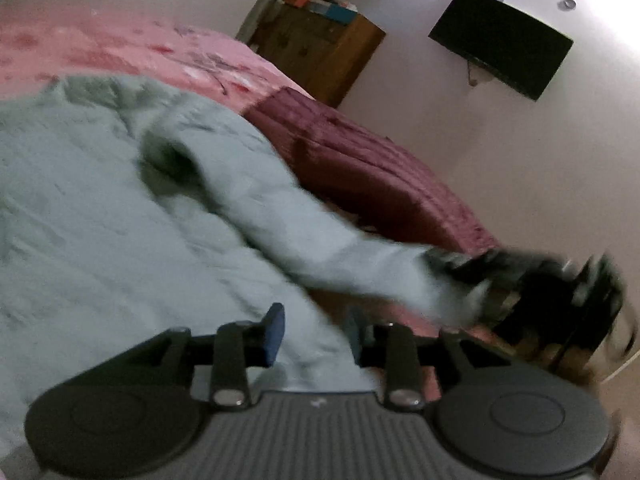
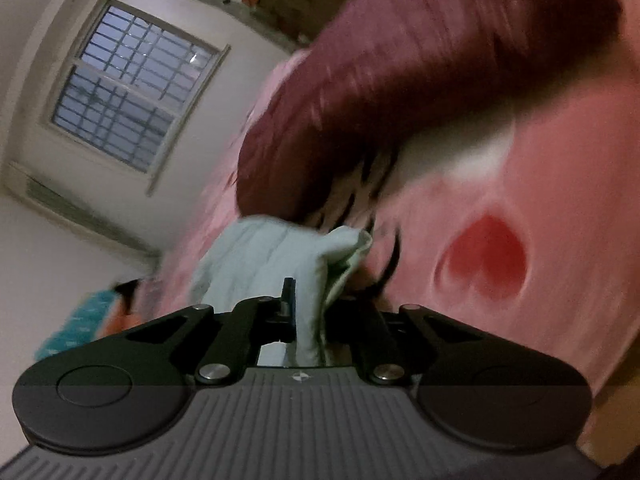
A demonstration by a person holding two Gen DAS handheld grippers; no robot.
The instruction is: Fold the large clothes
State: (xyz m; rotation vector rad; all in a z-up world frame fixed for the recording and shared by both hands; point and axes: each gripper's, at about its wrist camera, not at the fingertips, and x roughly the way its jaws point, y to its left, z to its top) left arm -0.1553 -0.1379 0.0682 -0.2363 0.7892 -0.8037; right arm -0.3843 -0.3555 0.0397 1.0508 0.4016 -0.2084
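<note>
A pink bed point(image 1: 132, 46) fills the space ahead of your grippers. A pale green garment point(image 1: 100, 208) lies spread on it, beyond your left gripper point(image 1: 316, 334), with one sleeve stretched toward your right gripper point(image 2: 308, 316). Your left gripper's jaws stand partly apart with cloth between them, not pressed. Your right gripper is clamped on a fold of the garment.

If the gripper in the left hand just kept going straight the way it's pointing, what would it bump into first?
Most likely the pale green garment spread on the bed: its fabric already lies between and ahead of the left gripper, whose jaws stand apart. Beyond it are the maroon blanket and the wall, though blur makes depth uncertain.
</note>
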